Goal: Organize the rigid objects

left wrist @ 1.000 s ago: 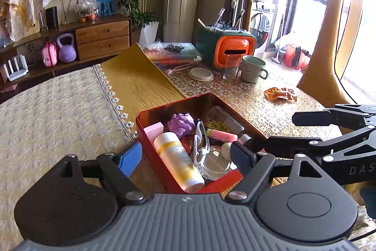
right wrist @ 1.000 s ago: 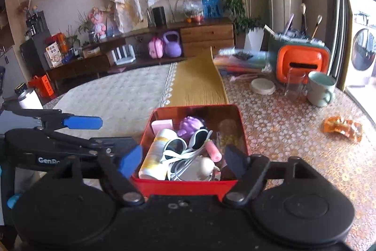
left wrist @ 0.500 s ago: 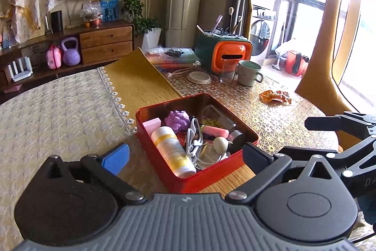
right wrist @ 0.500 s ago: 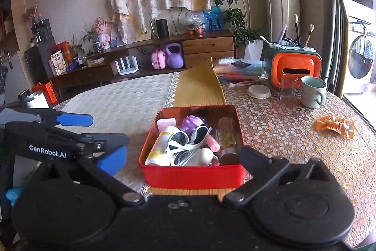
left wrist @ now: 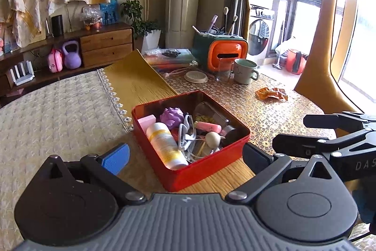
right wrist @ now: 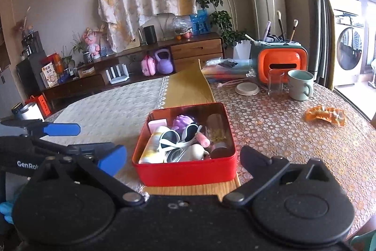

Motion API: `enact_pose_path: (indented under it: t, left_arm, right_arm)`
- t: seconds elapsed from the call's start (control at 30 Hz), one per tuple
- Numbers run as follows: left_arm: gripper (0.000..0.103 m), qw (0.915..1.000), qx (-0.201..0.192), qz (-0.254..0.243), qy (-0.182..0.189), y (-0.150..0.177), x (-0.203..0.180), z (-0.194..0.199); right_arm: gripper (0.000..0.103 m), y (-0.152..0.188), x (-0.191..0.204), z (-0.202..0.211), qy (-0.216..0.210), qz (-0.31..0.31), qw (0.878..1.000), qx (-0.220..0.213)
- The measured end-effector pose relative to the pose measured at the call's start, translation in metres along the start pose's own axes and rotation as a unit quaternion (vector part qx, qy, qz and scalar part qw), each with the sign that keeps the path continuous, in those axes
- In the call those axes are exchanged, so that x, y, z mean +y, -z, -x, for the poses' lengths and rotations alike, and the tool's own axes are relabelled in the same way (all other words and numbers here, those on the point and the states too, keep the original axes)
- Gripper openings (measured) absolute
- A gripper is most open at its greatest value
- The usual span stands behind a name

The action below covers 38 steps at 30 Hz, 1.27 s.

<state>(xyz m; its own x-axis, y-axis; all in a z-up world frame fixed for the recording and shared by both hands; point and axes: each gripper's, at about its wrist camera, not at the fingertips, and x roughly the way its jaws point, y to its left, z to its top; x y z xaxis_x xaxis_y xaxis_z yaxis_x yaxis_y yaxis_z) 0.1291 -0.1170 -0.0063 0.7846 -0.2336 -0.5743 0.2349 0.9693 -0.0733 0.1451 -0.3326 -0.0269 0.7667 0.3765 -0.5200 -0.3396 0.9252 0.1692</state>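
A red tin box (left wrist: 199, 172) (right wrist: 185, 172) stands on the yellow table runner (left wrist: 136, 81). In it lie a white and yellow bottle (left wrist: 164, 145), white sunglasses (right wrist: 178, 137), a purple toy (left wrist: 174, 115), a pink block (left wrist: 146, 120), a pink tube (left wrist: 209, 126) and a small glass jar (right wrist: 215, 126). My left gripper (left wrist: 186, 157) is open, its fingers wide on either side of the box's near corner and clear of it. My right gripper (right wrist: 182, 158) is open too, just short of the box's front wall. Each gripper shows in the other's view, the right gripper (left wrist: 303, 132) and the left gripper (right wrist: 87, 138).
At the far side of the table stand an orange and green organizer (right wrist: 280, 62) with brushes, a mug (right wrist: 300, 85), a glass (right wrist: 275, 81) and a round lid (right wrist: 247, 88). An orange wrapper (right wrist: 325, 114) lies at the right. A tan chair back (left wrist: 322, 39) rises beyond the table's right edge.
Both grippers' jaws have spread wider, from close beside the red box to well apart. Both have drawn back from the box, which stays on the runner.
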Motion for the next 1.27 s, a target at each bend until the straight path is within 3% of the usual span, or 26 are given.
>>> enact_pose_path:
  t: [0.7,1.27]
  left_arm:
    - [0.103,0.9998,0.009,0.013,0.01,0.009,0.001,0.001]
    - [0.103,0.9995,-0.009,0.029,0.009,0.009,0.009,0.011]
  right_arm:
    - [0.103,0.009,-0.004,0.004,0.006,-0.023,1.0,0.011]
    - [0.103,0.01,-0.002,0.006,0.004,-0.026,1.0,0.013]
